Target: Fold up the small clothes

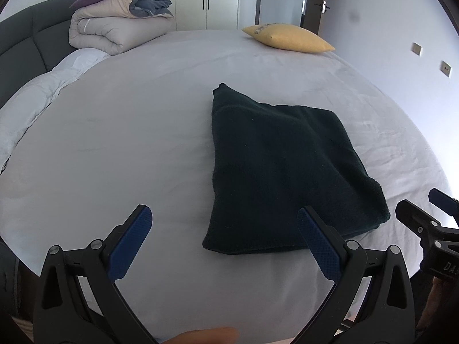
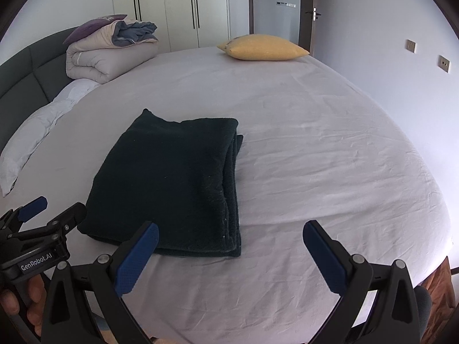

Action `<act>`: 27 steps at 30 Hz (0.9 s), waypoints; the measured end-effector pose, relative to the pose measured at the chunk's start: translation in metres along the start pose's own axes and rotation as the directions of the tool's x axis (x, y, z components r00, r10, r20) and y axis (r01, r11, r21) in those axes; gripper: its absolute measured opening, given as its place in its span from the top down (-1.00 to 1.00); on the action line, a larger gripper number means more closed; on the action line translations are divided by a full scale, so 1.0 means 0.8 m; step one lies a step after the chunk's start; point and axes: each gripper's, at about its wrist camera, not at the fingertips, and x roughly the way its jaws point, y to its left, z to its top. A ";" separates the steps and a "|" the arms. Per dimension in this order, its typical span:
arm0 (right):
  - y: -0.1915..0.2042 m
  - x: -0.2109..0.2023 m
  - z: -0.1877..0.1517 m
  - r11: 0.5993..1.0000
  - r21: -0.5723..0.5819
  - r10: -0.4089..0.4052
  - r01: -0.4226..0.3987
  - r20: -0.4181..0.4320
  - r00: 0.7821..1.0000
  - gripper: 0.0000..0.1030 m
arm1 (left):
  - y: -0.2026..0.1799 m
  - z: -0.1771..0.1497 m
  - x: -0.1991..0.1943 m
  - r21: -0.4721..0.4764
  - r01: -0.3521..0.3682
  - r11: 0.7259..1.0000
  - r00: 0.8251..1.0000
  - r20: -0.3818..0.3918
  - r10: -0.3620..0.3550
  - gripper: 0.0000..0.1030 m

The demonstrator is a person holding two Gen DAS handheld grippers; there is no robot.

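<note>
Folded dark garment lies free; both fingers spread wide.

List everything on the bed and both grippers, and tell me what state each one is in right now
dark green cloth: folded into a layered rectangle, lying flat on the sheet, not gripped.
left gripper: open, empty.
right gripper: open, empty.
duvet: rolled into a bundle by the headboard.
yellow pillow: lying flat at the far edge.
bed sheet: spread out, lightly wrinkled.
wardrobe doors: closed.
</note>
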 end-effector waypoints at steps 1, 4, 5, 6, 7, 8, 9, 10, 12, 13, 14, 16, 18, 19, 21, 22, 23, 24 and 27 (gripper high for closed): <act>0.000 0.002 0.000 1.000 -0.001 -0.004 0.004 -0.006 1.000 -1.00 | 0.000 0.000 0.002 -0.002 -0.001 1.000 1.000 -0.001 0.001 -1.00; 0.000 0.005 -0.002 1.000 -0.001 -0.004 0.004 -0.014 1.000 -1.00 | -0.001 0.001 0.006 -0.010 -0.002 1.000 1.000 -0.004 0.002 -1.00; 0.000 0.007 -0.002 1.000 -0.001 -0.005 0.005 -0.016 1.000 -1.00 | -0.001 0.002 0.006 -0.011 -0.002 1.000 1.000 -0.004 0.002 -1.00; 0.000 0.008 -0.002 1.000 -0.001 -0.004 0.004 -0.016 1.000 -1.00 | -0.001 0.002 0.009 -0.012 -0.004 1.000 1.000 -0.005 0.004 -1.00; 0.000 0.008 -0.002 1.000 -0.001 -0.004 0.004 -0.017 1.000 -1.00 | -0.003 0.001 0.008 -0.013 -0.006 1.000 1.000 -0.005 0.006 -1.00; 0.000 0.009 -0.002 1.000 -0.001 -0.004 0.004 -0.019 1.000 -1.00 | -0.004 0.001 0.009 -0.015 -0.006 1.000 1.000 -0.006 0.006 -1.00; 0.000 0.010 -0.002 1.000 -0.002 -0.004 0.004 -0.021 1.000 -1.00 | -0.004 0.002 0.010 -0.017 -0.006 1.000 1.000 -0.007 0.006 -1.00; 0.001 0.010 -0.004 1.000 -0.001 -0.005 0.005 -0.022 1.000 -1.00 | -0.005 0.000 0.009 -0.020 -0.007 1.000 1.000 -0.007 0.007 -1.00; 0.000 0.011 -0.005 1.000 -0.001 -0.004 0.004 -0.026 1.000 -1.00 | -0.005 0.000 0.011 -0.024 -0.011 1.000 1.000 -0.010 0.011 -1.00; 0.000 0.011 -0.005 1.000 -0.002 -0.003 0.003 -0.027 1.000 -1.00 | -0.005 -0.001 0.011 -0.027 -0.010 1.000 1.000 -0.011 0.010 -1.00; 0.000 0.012 -0.006 1.000 -0.002 -0.003 0.003 -0.029 1.000 -1.00 | -0.005 -0.001 0.011 -0.029 -0.010 1.000 1.000 -0.011 0.010 -1.00; 0.000 0.014 -0.006 1.000 -0.002 -0.002 0.002 -0.030 1.000 -1.00 | -0.004 -0.001 0.011 -0.028 -0.011 1.000 1.000 -0.010 0.010 -1.00; 0.000 0.014 -0.007 1.000 -0.002 -0.001 0.001 -0.032 0.999 -1.00 | -0.005 -0.001 0.011 -0.027 -0.012 1.000 1.000 -0.010 0.012 -1.00; 0.000 0.015 -0.007 1.000 -0.002 -0.001 0.001 -0.033 0.999 -1.00 | -0.005 -0.002 0.011 -0.027 -0.012 1.000 1.000 -0.010 0.012 -1.00; 0.000 0.015 -0.007 1.000 -0.002 0.000 0.000 -0.033 0.999 -1.00 | -0.005 -0.001 0.013 -0.027 -0.011 1.000 1.000 -0.013 0.011 -1.00; 0.000 0.015 -0.007 1.000 -0.002 0.000 0.000 -0.033 0.999 -1.00 | -0.006 -0.003 0.011 -0.028 -0.012 1.000 1.000 -0.013 0.011 -1.00; 0.000 0.015 -0.007 1.000 -0.002 0.000 0.000 -0.034 0.999 -1.00 | -0.007 -0.003 0.011 -0.028 -0.012 1.000 1.000 -0.013 0.011 -1.00; 0.000 0.016 -0.008 1.000 -0.001 0.000 0.000 -0.034 0.999 -1.00 | -0.007 -0.003 0.011 -0.028 -0.012 1.000 1.000 -0.013 0.011 -1.00; 0.000 0.016 -0.008 1.000 -0.001 0.001 -0.001 -0.035 0.999 -1.00 | -0.008 -0.004 0.010 -0.030 -0.012 0.999 1.000 -0.013 0.012 -1.00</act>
